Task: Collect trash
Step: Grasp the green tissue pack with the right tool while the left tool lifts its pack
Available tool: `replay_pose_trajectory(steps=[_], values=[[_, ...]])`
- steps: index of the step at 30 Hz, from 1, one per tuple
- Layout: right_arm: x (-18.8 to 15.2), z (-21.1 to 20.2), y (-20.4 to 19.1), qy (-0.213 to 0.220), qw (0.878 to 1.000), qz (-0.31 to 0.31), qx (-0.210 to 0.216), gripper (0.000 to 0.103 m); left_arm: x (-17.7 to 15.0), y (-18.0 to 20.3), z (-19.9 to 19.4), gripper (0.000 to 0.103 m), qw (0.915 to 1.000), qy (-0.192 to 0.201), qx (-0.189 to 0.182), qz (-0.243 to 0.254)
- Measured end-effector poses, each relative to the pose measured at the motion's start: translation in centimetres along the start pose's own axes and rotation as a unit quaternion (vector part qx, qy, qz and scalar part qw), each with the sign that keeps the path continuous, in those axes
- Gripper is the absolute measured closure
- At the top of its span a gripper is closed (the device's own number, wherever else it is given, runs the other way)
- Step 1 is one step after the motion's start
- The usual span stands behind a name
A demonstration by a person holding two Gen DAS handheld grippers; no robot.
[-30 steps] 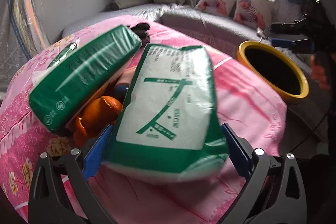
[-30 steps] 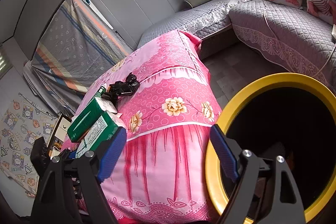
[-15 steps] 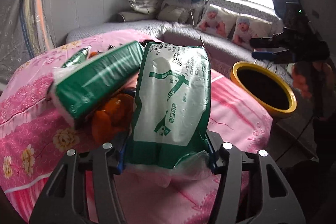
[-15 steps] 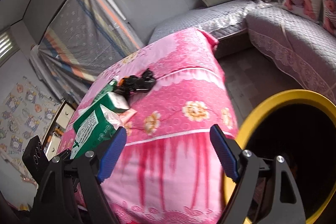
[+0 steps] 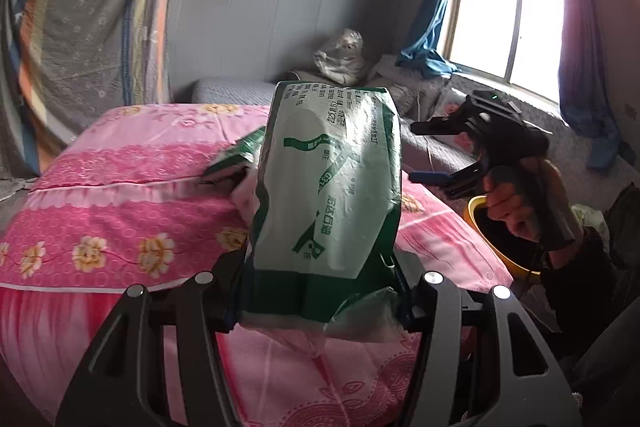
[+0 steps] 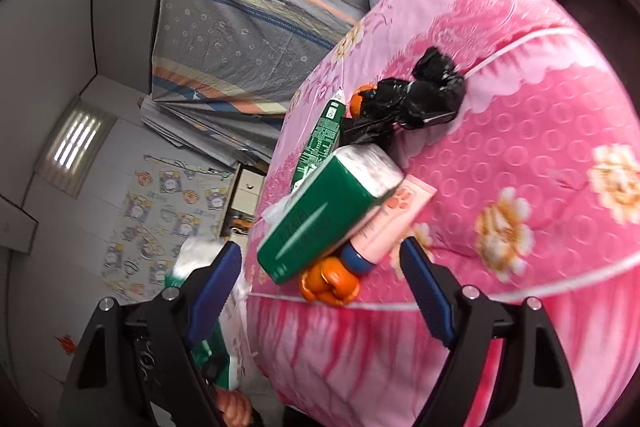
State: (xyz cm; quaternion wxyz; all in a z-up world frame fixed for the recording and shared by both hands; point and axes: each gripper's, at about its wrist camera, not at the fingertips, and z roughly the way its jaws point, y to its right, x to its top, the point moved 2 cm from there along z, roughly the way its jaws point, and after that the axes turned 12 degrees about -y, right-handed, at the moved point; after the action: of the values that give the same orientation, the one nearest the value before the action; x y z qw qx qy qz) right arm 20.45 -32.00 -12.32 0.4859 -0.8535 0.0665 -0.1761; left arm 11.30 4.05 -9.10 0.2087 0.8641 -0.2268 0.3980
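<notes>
The pink flowered table [image 5: 120, 195] is filling most of both views, and everything else is sitting or hanging relative to it. Off the table's right edge, low beside it, the yellow bin [image 5: 476, 215] is showing only part of its rim behind the right gripper [image 5: 436, 155], which is hanging above that rim with its jaws apart and nothing between them. In the right wrist view the same gripper [image 6: 320, 291] is gaping toward the table's near edge. The white-and-green pack [image 5: 328, 195] is being clamped at its bottom end by the left gripper [image 5: 320, 299], whose jaws are pinching in on the crumpled plastic; the pack is held up off the table at its near side, its long axis running away from the gripper, standing roughly upright and leaning slightly right. On the table near its front edge a second green pack [image 6: 324, 215] is lying tilted, its long axis running from the edge in toward the middle, propped on a pink tube [image 6: 392, 223] and orange peel [image 6: 328, 283]. Farther in, a black bag [image 6: 416, 99] is lying crumpled, with a green wrapper [image 6: 320, 143] just beside it.
</notes>
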Motion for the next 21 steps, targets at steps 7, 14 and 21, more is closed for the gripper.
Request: replay_pose_trajectory(steps=[7,14,21], values=[[3.9,4.3,1.7,-0.039,0.997,0.063,0.025,0.025,0.0,-0.5,-0.3,0.049,0.9999,0.011,0.009,-0.005],[6.0,7.4,1.3,-0.06,0.995,0.078,0.001,0.025,-0.2,-0.9,-0.6,0.049,0.9998,0.016,0.011,-0.007],[7.5,10.2,1.1,-0.087,0.992,0.082,-0.043,0.024,-0.6,-1.6,-1.0,0.049,0.9994,0.017,0.02,-0.023]])
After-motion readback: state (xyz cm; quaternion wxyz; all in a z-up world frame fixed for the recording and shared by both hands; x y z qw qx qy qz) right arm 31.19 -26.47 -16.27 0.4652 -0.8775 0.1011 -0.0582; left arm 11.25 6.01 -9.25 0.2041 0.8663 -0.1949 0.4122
